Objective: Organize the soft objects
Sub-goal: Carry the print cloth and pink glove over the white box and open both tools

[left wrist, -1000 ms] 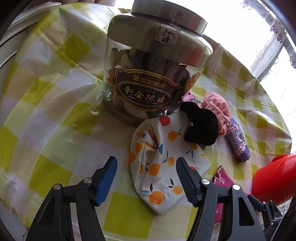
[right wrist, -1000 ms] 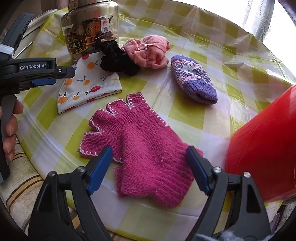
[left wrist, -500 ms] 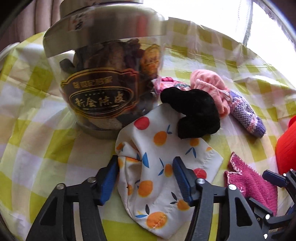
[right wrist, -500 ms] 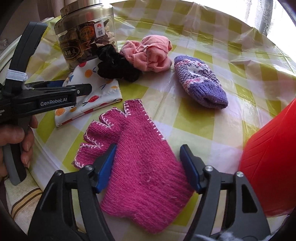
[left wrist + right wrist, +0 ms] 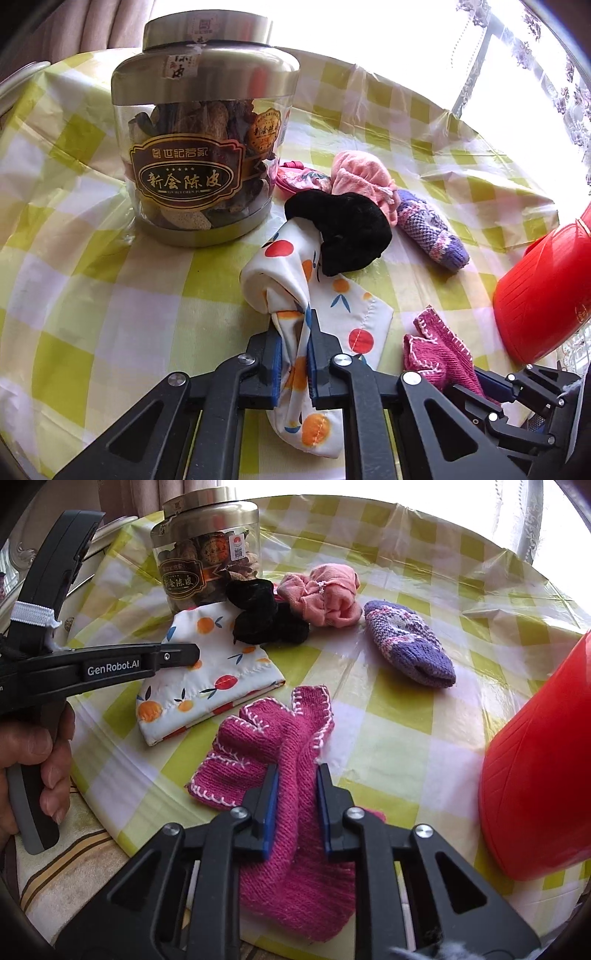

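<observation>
Pouch [image 5: 343, 317]: thin printed cloth, light and limp; lies on the surface beside the jar [image 5: 199, 155], bunched between the pads of the left hand-held gripper [image 5: 295, 354], clamped shut on it.
Glove [image 5: 288, 775]: soft pink knit, near surface edge; right hand-held gripper [image 5: 295, 805] closing, pads pinching a fold.
Hold: bunched folds grip best.
Scrunchie [image 5: 351, 232]: rests on pouch, may drag.
Hidden: glove cuff, pouch's near end behind the grippers.

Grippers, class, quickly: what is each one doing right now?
Left gripper: shut on the white fruit-print fabric pouch.
Right gripper: jaws closing, pinching the magenta knitted glove.
</observation>
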Demonstrator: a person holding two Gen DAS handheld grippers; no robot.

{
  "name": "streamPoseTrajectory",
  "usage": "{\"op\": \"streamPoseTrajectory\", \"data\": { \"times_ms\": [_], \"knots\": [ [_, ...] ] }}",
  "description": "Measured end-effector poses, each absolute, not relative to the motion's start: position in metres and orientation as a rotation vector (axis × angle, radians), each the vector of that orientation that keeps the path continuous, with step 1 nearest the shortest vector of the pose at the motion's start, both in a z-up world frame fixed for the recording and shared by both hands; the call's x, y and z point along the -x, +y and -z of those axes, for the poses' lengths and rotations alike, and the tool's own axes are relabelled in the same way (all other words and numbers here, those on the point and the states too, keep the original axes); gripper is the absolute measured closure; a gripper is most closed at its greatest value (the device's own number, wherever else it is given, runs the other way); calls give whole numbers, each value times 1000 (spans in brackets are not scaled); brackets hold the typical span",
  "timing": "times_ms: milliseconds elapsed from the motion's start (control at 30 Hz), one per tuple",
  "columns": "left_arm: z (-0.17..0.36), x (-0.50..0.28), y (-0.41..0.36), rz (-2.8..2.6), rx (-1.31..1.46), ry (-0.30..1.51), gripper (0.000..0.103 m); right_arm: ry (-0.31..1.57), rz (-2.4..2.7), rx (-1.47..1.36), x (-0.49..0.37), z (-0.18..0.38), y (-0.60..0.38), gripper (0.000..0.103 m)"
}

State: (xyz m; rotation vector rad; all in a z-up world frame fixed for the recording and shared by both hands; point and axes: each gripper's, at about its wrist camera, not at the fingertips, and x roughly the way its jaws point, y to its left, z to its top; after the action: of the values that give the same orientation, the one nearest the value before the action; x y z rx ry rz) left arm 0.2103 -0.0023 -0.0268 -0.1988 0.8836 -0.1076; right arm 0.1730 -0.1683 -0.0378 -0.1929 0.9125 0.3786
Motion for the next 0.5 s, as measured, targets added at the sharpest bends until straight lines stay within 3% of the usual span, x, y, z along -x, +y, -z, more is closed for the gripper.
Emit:
{"op": "streamPoseTrajectory", "data": {
  "times_ms": [500],
  "knots": [
    [-2,-165,-18,99,266,790,93,845,-334,162,-131,11,-193,81]
  ]
}}
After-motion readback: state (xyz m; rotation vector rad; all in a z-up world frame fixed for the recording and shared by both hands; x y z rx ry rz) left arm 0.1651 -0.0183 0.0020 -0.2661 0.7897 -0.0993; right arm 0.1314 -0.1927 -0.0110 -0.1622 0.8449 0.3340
